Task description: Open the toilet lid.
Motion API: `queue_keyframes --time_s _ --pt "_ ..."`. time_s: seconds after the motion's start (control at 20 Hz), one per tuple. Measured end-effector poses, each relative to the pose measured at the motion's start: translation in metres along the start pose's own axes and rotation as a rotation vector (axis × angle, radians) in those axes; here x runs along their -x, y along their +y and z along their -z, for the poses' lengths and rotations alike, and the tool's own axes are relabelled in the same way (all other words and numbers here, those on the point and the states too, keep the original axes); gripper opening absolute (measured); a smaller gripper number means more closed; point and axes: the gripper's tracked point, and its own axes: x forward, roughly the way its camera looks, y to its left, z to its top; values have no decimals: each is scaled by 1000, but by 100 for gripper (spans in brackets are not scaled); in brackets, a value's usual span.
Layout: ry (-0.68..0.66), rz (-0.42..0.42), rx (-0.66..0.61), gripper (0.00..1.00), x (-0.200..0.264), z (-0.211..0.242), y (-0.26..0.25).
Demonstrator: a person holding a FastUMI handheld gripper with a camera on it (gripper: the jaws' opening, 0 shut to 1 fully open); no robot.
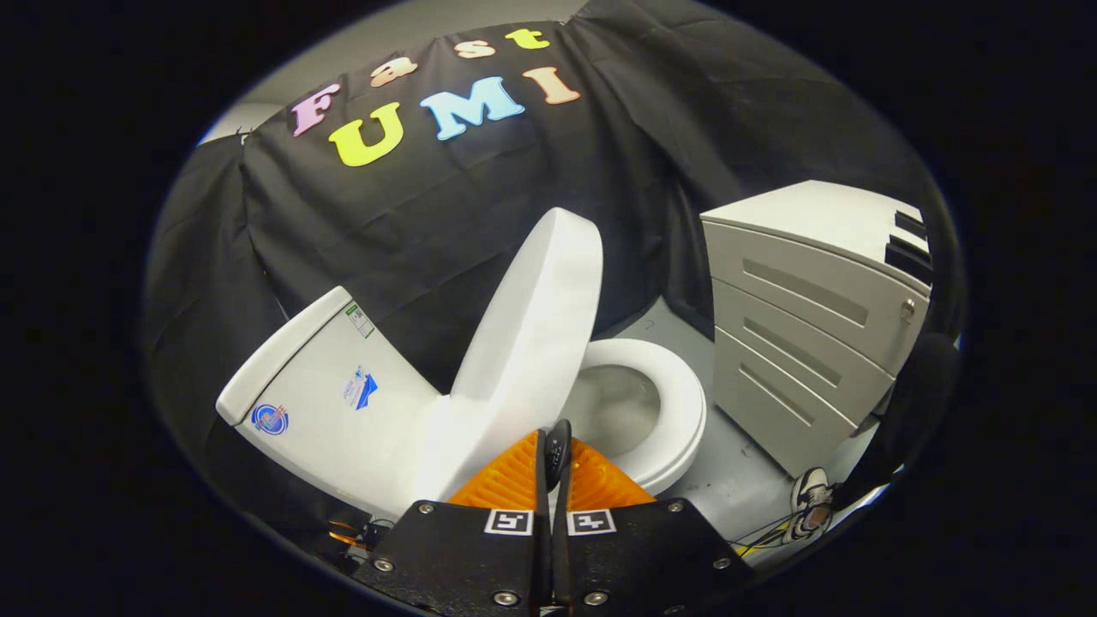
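A white toilet stands ahead of me, its tank [330, 394] to the left. The lid [531, 330] is raised, standing almost upright and leaning toward the tank. The seat ring [681, 411] and the bowl lie uncovered to the right of the lid. My gripper [553, 450] sits just in front of the lid's lower edge. Its fingers are pressed together with nothing between them, and the tips end close to the lid's base, near the hinge.
A grey drawer cabinet [806, 343] stands to the right of the toilet, with a strip of grey floor [728, 488] between them. A person's shoe [810, 501] and dark trouser leg show at the far right, with some cables beside the shoe.
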Motion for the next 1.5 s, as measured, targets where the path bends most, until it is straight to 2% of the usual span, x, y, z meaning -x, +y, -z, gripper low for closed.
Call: queue_keyframes --time_s 0.15,0.8,1.5 --pt "-15 8 8 0 4 -5 9" --pt "-81 48 252 0 22 -23 64" --pt "-146 59 386 0 36 -33 142"
